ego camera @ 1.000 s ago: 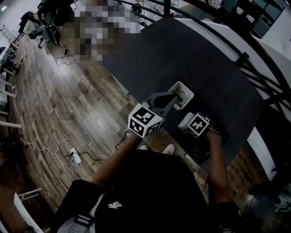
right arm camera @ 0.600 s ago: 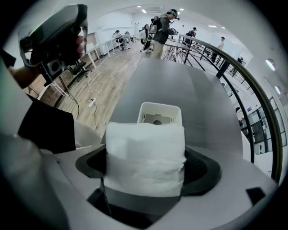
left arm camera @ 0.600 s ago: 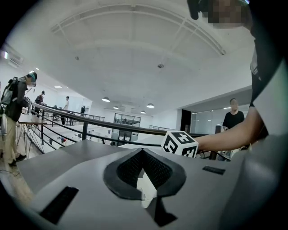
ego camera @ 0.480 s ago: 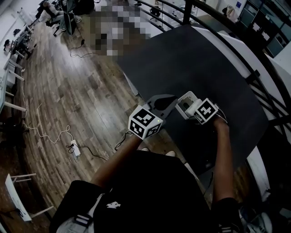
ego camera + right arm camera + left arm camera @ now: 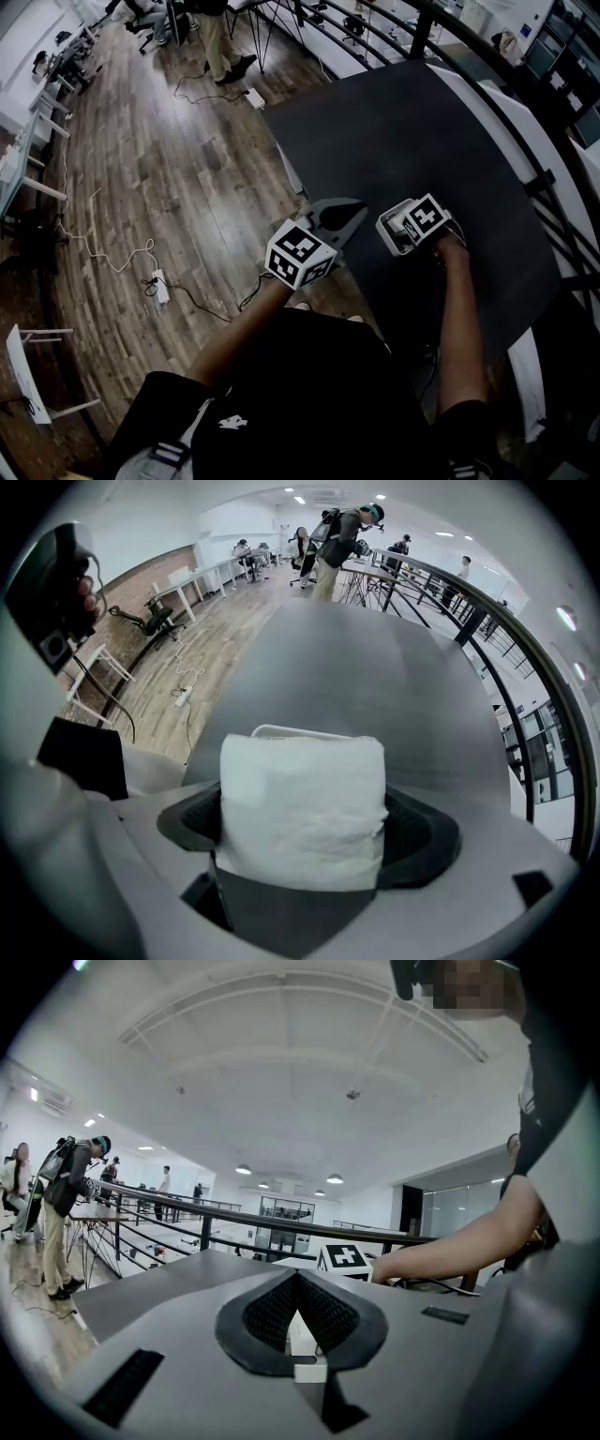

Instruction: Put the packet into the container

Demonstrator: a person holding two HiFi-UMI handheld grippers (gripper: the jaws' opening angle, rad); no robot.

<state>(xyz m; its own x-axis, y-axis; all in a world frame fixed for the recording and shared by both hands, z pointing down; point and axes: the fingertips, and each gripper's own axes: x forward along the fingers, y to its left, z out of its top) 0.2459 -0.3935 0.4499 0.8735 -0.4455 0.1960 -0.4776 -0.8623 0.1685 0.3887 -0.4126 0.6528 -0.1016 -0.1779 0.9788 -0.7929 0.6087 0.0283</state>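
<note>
Your right claw is clamped on the packet; the container rim lies just ahead, below it. Your left claw: together, empty.

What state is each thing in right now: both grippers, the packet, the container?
Left gripper: shut, nothing between its jaws.
Right gripper: shut on the packet.
Packet: held upright right at the container's rim, not yet released.
Container: open-topped, standing on the table; contents hidden.
</note>
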